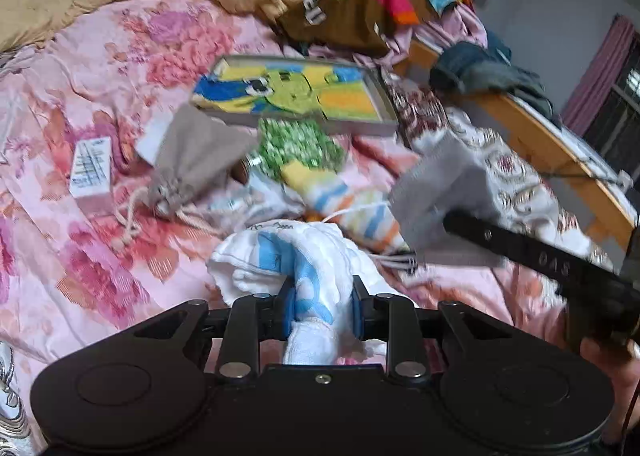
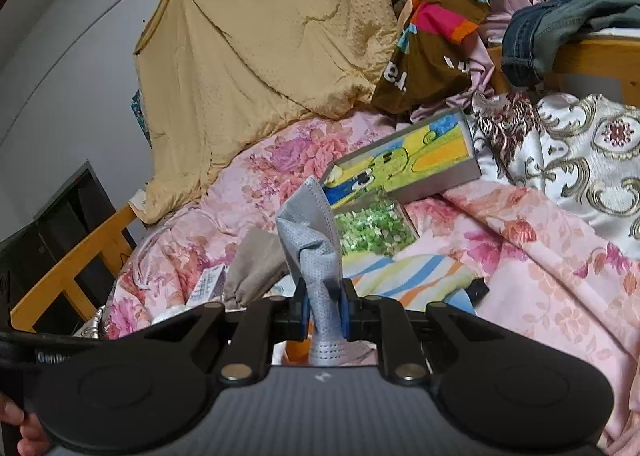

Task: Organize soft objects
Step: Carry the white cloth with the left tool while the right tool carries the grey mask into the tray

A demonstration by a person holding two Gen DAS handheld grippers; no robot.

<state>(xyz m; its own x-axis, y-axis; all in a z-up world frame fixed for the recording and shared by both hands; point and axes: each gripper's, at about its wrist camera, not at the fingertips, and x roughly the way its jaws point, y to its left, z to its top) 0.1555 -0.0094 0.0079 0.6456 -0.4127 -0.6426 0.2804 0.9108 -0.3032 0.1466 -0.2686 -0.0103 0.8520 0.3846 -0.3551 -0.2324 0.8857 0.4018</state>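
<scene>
Clenching a bunched white and blue towel [image 1: 304,276], the left tool [image 1: 320,310] holds it low over the pink floral bedspread [image 1: 80,103], the cloth's long axis running straight out along the fingers toward 12 o'clock. The right tool [image 2: 323,314] is clamped on a grey face mask [image 2: 310,232], which stands upright out of its jaws; in the left view the same mask [image 1: 440,195] hangs at about 2 o'clock from the towel, close by but apart from it.

Just beyond the towel lies a striped cloth [image 1: 352,199], and at 11 o'clock a grey drawstring pouch [image 1: 196,159] with its cords trailing toward the tool. A green patterned item [image 1: 300,147] sits behind them, partly covered, so what it is I cannot tell. Farther at 12 o'clock is the open cartoon-printed box [image 1: 296,91], which I judge the likely place for the soft things. It lies dead ahead of the left tool, its long side crossways, and the left looks the nearer of the two.

The left view is smeared by motion, and the towel's lower end is hidden under the tool body.
</scene>
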